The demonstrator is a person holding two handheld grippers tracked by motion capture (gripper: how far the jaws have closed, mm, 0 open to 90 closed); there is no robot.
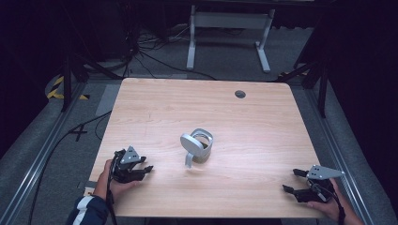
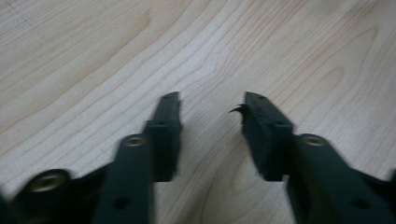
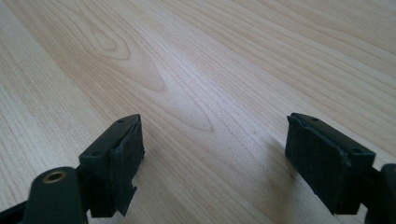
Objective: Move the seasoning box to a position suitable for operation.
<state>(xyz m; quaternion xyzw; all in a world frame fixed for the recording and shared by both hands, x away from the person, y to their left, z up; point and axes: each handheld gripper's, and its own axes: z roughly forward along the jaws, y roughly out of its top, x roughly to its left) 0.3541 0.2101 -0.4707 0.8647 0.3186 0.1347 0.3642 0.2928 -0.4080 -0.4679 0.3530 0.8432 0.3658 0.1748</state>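
A grey and white roll-shaped object with a hanging strap or tail (image 1: pixel 197 146) lies near the middle of the wooden table (image 1: pixel 253 117). My left gripper (image 1: pixel 146 165) rests at the front left of the table, held by a hand, its jaws apart and pointing right toward the object. In the left gripper view the left gripper (image 2: pixel 212 100) holds nothing over bare wood. My right gripper (image 1: pixel 292 180) rests at the front right, jaws wide apart and pointing left. In the right gripper view the right gripper (image 3: pixel 215 123) is empty too.
A round dark cable hole (image 1: pixel 240 94) sits near the table's far edge. Beyond the table stand a white frame (image 1: pixel 228 35) and cables on the floor (image 1: pixel 141 56). Metal rails (image 1: pixel 42 154) run along both sides.
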